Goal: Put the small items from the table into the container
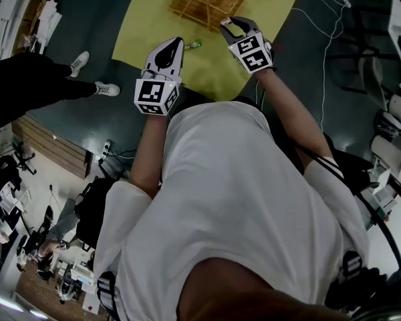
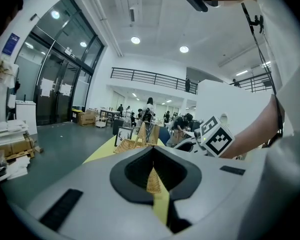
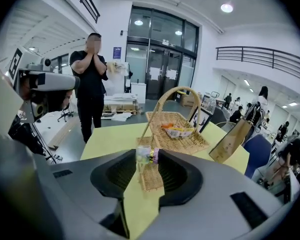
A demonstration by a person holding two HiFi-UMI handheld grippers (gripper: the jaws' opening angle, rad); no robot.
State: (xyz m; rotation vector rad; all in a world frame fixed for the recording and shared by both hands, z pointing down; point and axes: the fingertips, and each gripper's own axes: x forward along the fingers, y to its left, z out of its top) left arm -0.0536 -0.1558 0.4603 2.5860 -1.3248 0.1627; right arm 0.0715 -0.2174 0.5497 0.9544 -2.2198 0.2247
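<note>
My right gripper (image 3: 147, 152) is shut on a small clear-and-purple packet (image 3: 147, 155), pinched at its fingertips above the yellow table (image 3: 115, 134). In the head view this gripper (image 1: 234, 23) hangs just in front of the wicker basket (image 1: 187, 9). The handled basket (image 3: 160, 118) lies ahead of the jaws and holds an orange-and-white snack bag (image 3: 179, 130). My left gripper (image 1: 180, 41) is shut and holds nothing, near the table's front edge. A small green item (image 1: 193, 45) lies on the table beside its tip. In the left gripper view the basket (image 2: 124, 145) shows beyond the left gripper (image 2: 152, 148).
A brown paper bag (image 3: 232, 139) stands on the table right of the basket. A person in black (image 3: 92, 79) stands at the table's far left corner, their legs (image 1: 67, 79) left of the table. Cables (image 1: 324, 39) trail on the floor at right.
</note>
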